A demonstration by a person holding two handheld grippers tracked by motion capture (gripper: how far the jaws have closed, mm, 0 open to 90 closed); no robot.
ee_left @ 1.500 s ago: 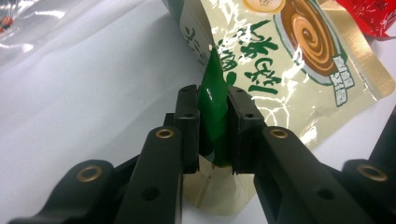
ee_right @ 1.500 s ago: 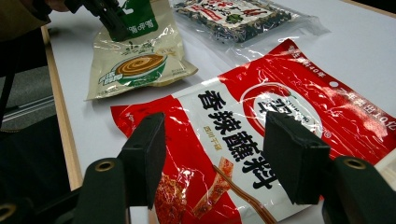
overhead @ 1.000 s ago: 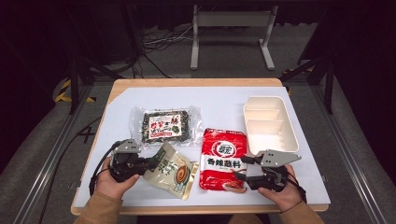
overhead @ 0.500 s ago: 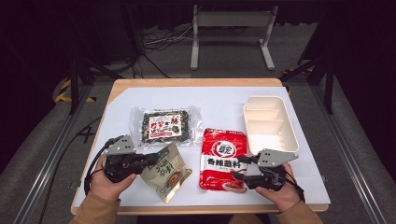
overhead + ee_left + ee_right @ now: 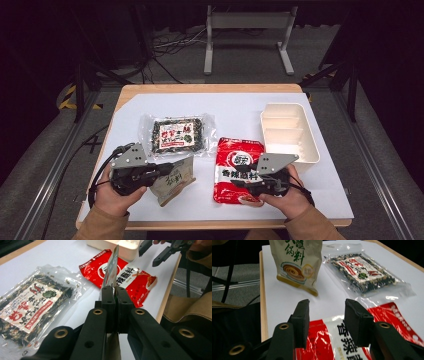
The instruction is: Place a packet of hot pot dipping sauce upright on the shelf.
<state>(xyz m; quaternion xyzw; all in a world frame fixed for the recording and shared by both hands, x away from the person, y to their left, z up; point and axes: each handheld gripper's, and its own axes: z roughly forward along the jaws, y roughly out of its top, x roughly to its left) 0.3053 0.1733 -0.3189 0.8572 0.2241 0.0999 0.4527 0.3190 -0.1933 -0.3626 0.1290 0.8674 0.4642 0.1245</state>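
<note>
My left gripper (image 5: 167, 171) is shut on the top edge of a beige sauce pouch (image 5: 176, 181) and holds it lifted off the table at the front left. The left gripper view shows the pouch (image 5: 112, 267) edge-on, clamped between the pads. A red sauce pouch (image 5: 238, 159) lies flat right of it. My right gripper (image 5: 236, 183) hovers over the red pouch's near edge. Its jaws (image 5: 327, 313) have just been closing and stand half apart. Nothing sits between them; the red pouch (image 5: 332, 342) lies below.
A clear pack of dark dried food (image 5: 178, 134) lies behind the beige pouch. A white divided tray (image 5: 283, 106) stands at the right, beside the red pouch. The table's front edge (image 5: 210, 224) is close to both hands.
The left gripper has risen with the beige pouch, which now hangs upright instead of lying flat. The right gripper has shifted over the red pouch and its jaws have narrowed.
</note>
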